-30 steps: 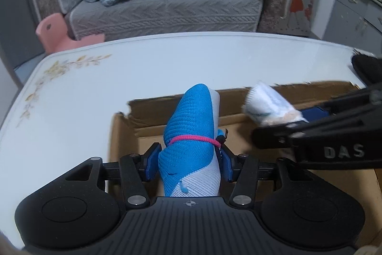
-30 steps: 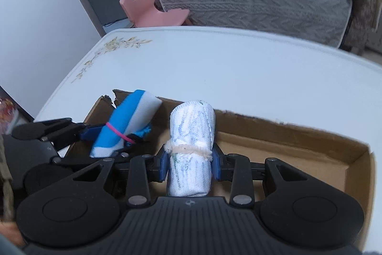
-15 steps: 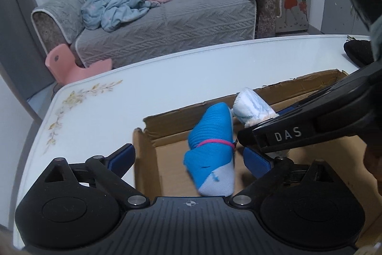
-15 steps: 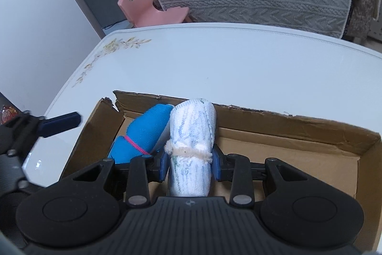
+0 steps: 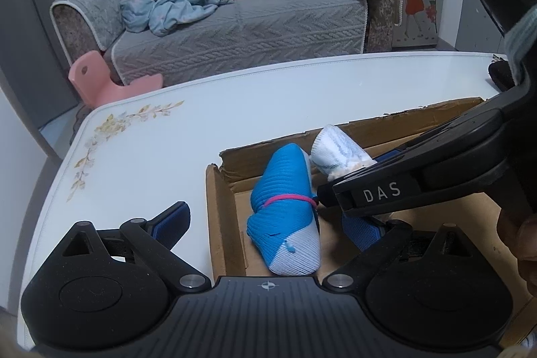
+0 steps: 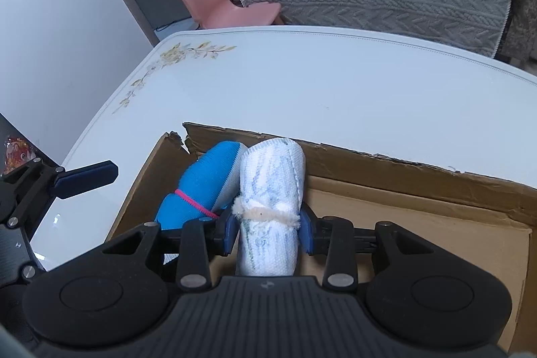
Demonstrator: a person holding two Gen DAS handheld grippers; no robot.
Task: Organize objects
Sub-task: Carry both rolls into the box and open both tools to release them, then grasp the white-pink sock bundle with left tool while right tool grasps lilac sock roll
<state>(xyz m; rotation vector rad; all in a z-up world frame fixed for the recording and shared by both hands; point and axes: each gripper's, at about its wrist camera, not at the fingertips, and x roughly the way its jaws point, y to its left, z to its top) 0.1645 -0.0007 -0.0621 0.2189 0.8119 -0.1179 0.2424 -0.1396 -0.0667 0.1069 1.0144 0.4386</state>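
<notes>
Between the right claw (image 6: 266, 232) pads stands the white sock roll (image 6: 270, 207), jaws easing apart yet still touching its sides, inside the cardboard box (image 6: 419, 180) on the desk (image 6: 319, 79). Just left of it leans the blue sock roll (image 5: 285, 210), lying free between the left claw (image 5: 268, 223) pads, spread wide.

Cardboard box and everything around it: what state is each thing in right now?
Brown cardboard box: open-topped, on the white table.
Blue rolled sock bundle with pink band: released, lying in the box's corner.
White rolled sock bundle with cream band: in the box, against the blue one.
Left hand-held gripper: open, empty.
Right hand-held gripper: jaws opening, white bundle between them.
</notes>
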